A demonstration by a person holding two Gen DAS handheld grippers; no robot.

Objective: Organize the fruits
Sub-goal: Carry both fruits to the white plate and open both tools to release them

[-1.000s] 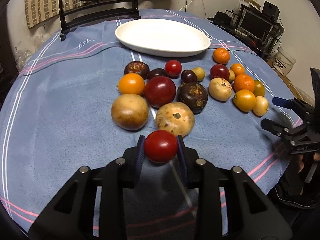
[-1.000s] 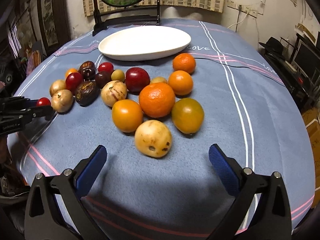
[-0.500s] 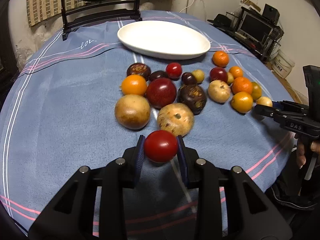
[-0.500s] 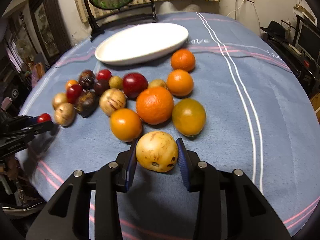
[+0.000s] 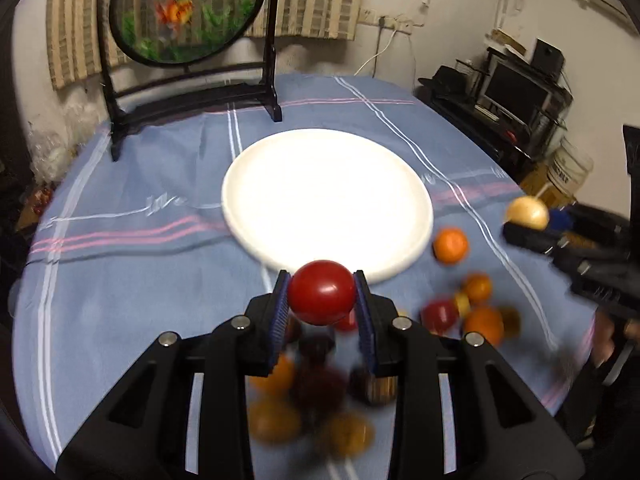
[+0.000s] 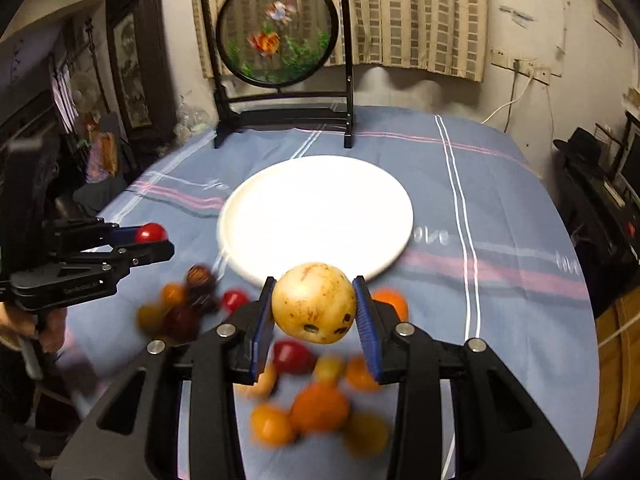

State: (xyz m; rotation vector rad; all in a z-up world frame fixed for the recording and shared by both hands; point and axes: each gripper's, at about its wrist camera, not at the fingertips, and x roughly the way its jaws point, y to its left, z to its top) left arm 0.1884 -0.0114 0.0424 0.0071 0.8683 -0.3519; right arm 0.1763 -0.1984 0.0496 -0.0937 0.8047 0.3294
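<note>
Right wrist view: right claw (image 6: 314,312) had just clamped onto the speckled yellow round fruit (image 6: 314,302); left claw (image 5: 321,300) gripped the glossy red round fruit (image 5: 321,292). Both were lifted off the blue-clothed counter (image 6: 500,208), now near the empty white round plate (image 6: 280,272) — likely drop-off next.

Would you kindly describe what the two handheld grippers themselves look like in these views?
Both the left gripper and the right gripper are matte black plastic, with angular cut-out linkages joined by round silver pivot bolts. Their jaws carry ribbed blue pads. Seen side-on from the right wrist view, the left one bears small pale lettering, too blurred to read. No cables show.
</note>
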